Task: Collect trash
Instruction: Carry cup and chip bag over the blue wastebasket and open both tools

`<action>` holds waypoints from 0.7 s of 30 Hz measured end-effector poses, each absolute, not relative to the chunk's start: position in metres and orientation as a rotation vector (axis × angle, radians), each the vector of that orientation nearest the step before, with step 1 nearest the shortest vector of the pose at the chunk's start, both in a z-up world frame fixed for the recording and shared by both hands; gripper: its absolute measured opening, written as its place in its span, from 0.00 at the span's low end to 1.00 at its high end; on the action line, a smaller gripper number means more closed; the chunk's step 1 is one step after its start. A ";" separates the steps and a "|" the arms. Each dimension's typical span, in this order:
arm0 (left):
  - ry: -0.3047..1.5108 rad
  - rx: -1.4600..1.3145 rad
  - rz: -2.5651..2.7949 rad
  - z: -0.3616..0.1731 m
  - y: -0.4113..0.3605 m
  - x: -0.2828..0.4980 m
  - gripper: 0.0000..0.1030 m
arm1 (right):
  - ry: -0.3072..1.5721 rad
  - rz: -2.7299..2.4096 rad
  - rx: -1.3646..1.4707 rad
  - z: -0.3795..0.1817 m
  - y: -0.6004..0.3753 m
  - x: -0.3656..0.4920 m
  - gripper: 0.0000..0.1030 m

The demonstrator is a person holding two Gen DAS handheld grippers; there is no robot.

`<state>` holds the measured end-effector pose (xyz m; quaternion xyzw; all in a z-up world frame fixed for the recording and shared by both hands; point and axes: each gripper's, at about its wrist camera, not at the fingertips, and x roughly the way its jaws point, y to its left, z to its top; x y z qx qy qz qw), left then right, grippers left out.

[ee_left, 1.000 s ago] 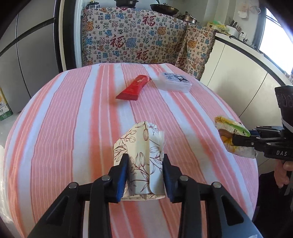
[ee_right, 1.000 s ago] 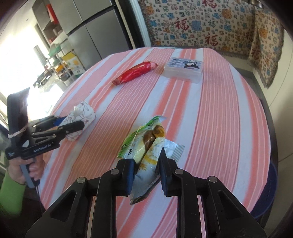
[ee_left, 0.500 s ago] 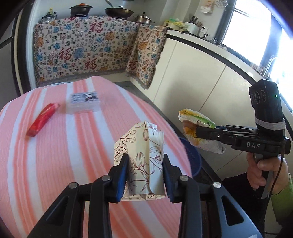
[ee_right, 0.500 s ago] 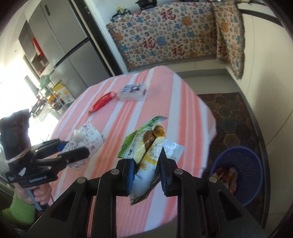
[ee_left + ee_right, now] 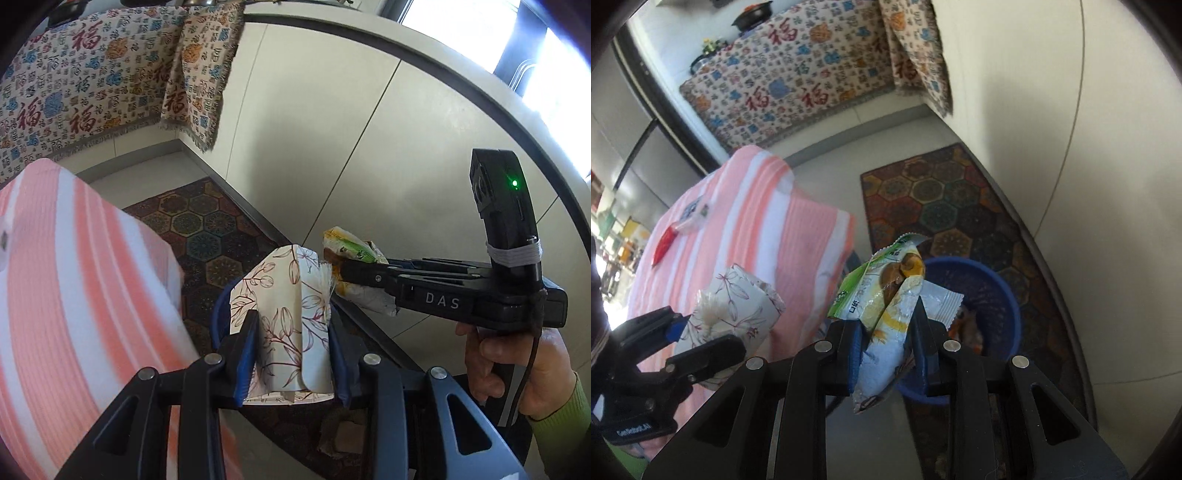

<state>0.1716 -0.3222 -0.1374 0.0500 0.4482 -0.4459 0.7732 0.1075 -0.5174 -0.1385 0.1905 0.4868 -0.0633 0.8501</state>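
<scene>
2 grippers: left gripper (image 5: 291,354) and right gripper (image 5: 886,347); 1 floral tissue pack (image 5: 288,317); 1 bunch of snack wrappers (image 5: 890,302); 1 blue basket (image 5: 993,295); 1 striped table (image 5: 746,236); 1 red wrapper (image 5: 663,243); 1 clear box (image 5: 692,214); 1 patterned rug (image 5: 945,199)

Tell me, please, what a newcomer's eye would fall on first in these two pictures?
Probably the two gripped pieces of trash: the left gripper shut on a floral tissue pack, the right gripper shut on a green-and-yellow snack wrapper. Just beyond the wrapper, a blue bin stands on the floor beside the pink-striped table.
</scene>
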 end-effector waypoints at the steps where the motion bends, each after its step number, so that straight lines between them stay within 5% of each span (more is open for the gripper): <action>1: 0.981 0.117 -0.969 -0.144 -0.333 0.173 0.35 | 1.031 -0.144 0.416 -0.144 -0.525 0.108 0.23; 14: 1.083 0.170 -0.957 -0.217 -0.413 0.193 0.38 | 1.019 -0.179 0.618 -0.188 -0.589 0.106 0.25; 16: 1.068 0.154 -0.955 -0.224 -0.418 0.196 0.45 | 1.016 -0.184 0.636 -0.191 -0.594 0.107 0.30; 18: 1.068 0.158 -0.920 -0.232 -0.424 0.198 0.64 | 1.001 -0.176 0.678 -0.194 -0.598 0.106 0.52; 21: 1.088 0.144 -0.891 -0.238 -0.428 0.204 0.64 | 0.975 -0.175 0.681 -0.188 -0.599 0.105 0.52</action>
